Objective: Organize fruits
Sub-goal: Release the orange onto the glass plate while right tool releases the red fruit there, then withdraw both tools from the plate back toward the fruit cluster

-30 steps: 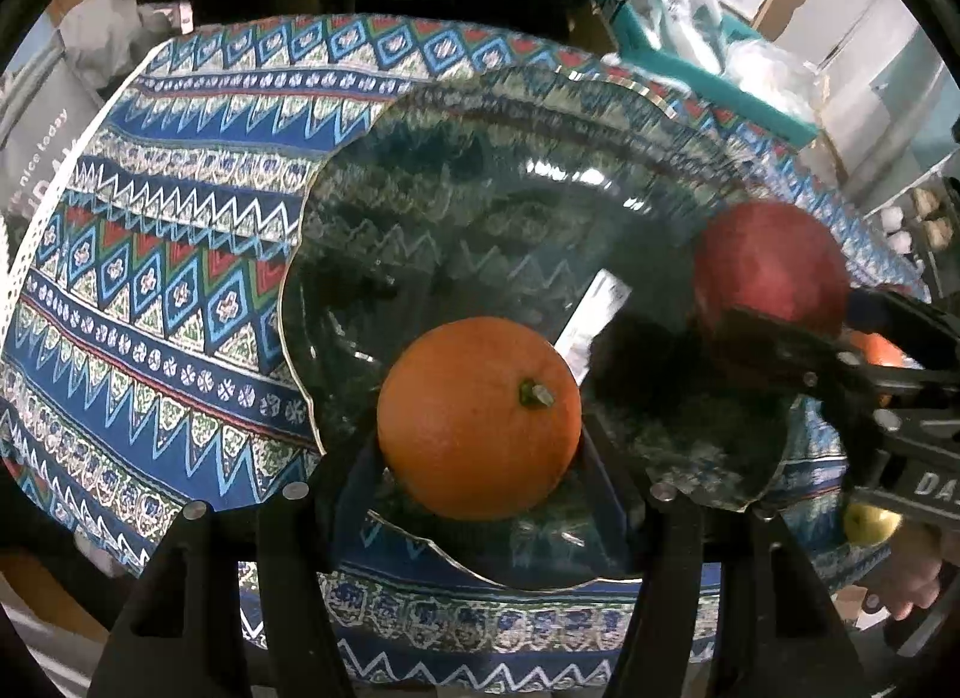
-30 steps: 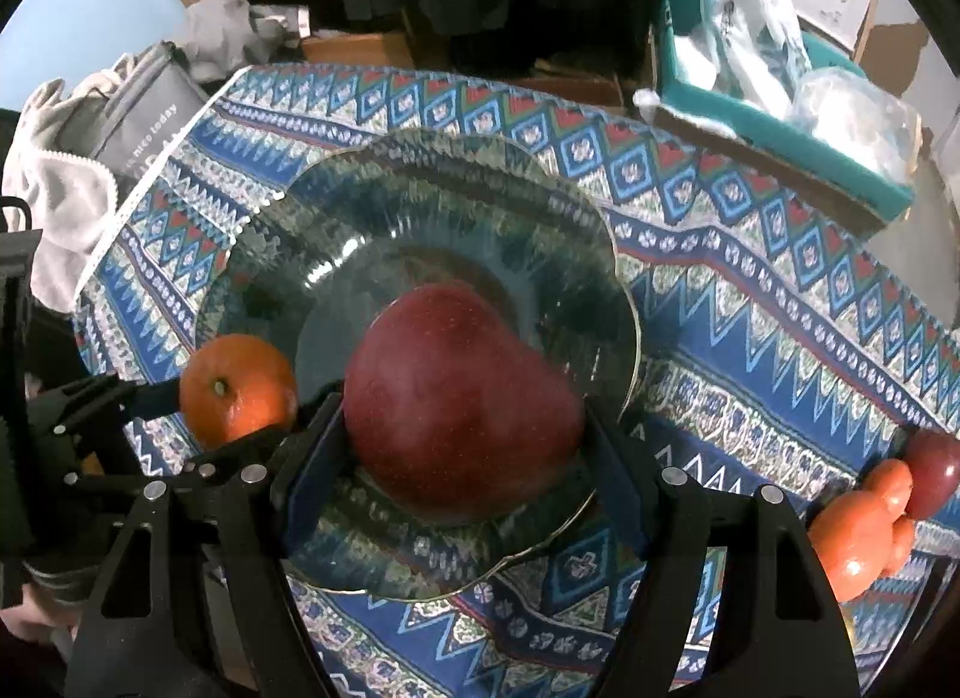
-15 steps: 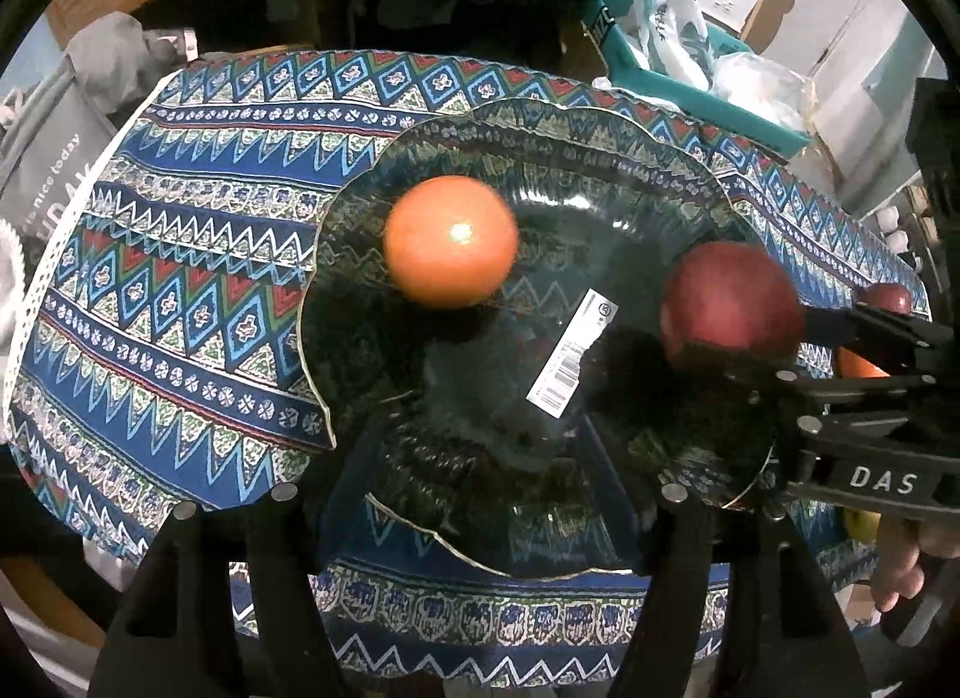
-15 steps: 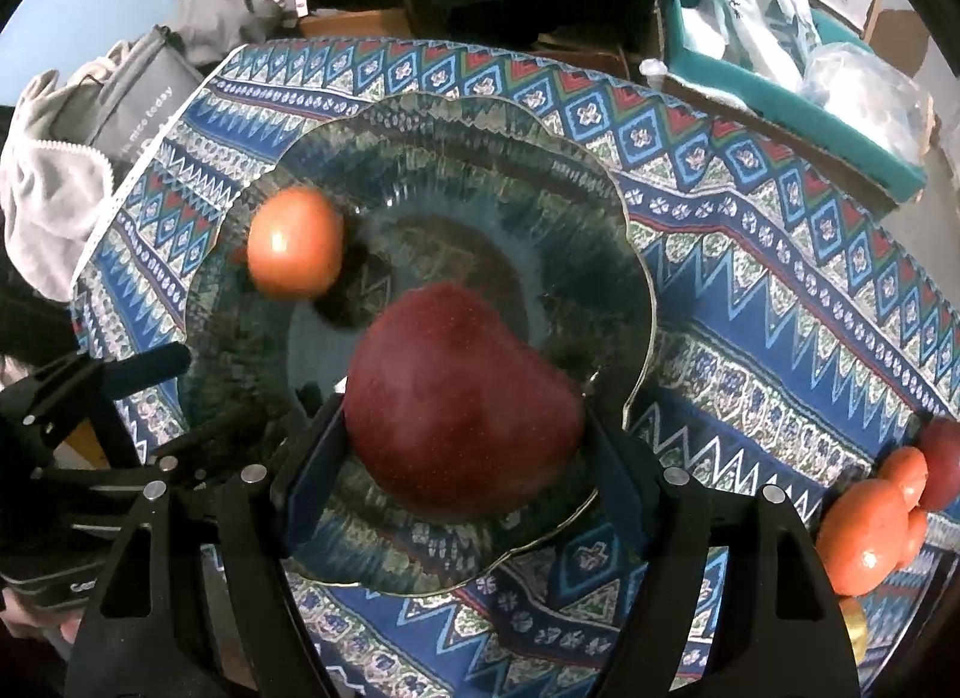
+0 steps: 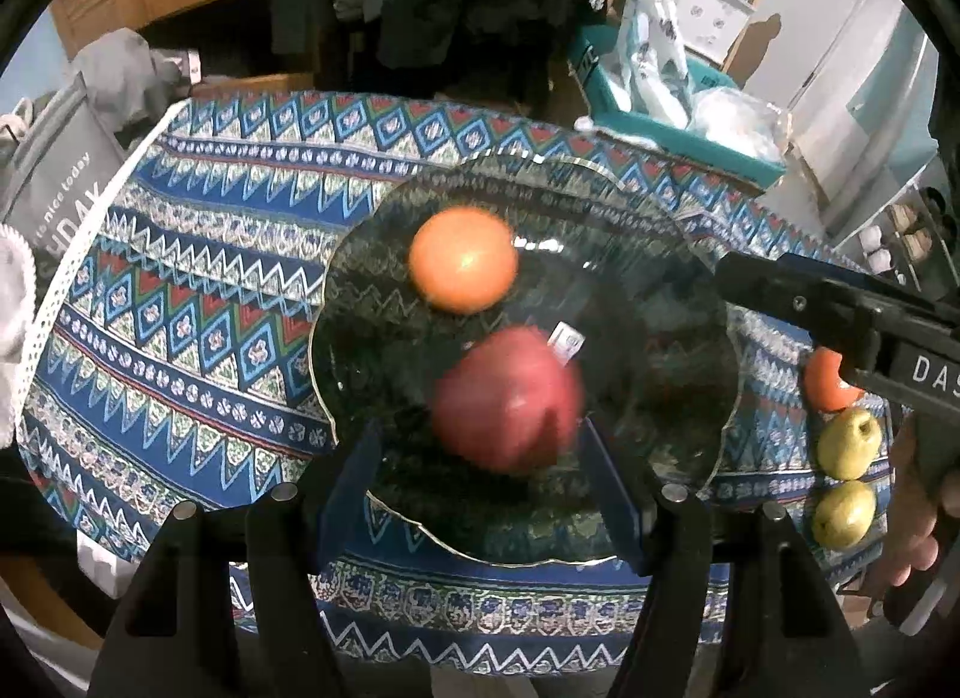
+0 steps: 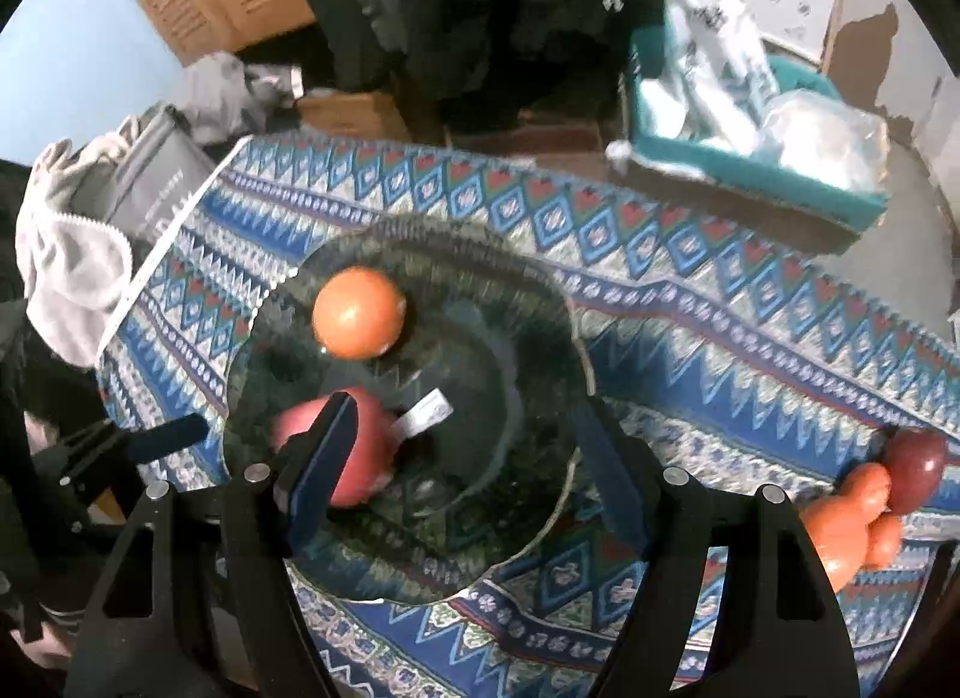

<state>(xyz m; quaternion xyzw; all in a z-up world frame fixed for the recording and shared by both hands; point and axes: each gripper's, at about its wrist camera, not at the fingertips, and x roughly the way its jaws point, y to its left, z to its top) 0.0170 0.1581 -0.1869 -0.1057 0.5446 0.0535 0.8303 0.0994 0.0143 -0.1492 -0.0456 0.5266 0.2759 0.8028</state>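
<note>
A dark glass plate [image 5: 690, 338] [image 6: 516, 338] sits on the patterned tablecloth. An orange [image 5: 463, 258] [image 6: 359, 311] lies on its far left part. A red pear-shaped fruit [image 5: 507, 398] [image 6: 360, 458] lies blurred on the plate nearer me, beside a white barcode sticker [image 5: 567, 341]. My left gripper [image 5: 489, 494] is open and empty, just short of the red fruit. My right gripper [image 6: 462, 470] is open and empty above the plate; the red fruit is partly behind its left finger [image 6: 318, 458]. The right gripper also shows at the right of the left wrist view [image 5: 840, 308].
Off the plate on the right lie an orange fruit [image 5: 828, 380], two yellow-green fruits [image 5: 849, 443], and, in the right wrist view, orange fruits [image 6: 852, 518] and a dark red one [image 6: 915, 470]. A grey bag [image 5: 54, 182] and a teal bin [image 6: 750, 158] stand beyond the table.
Both grippers let go of their fruit. The orange rolled to the plate's far left. The red fruit dropped onto the plate and moved left. Both grippers pulled back and up.
</note>
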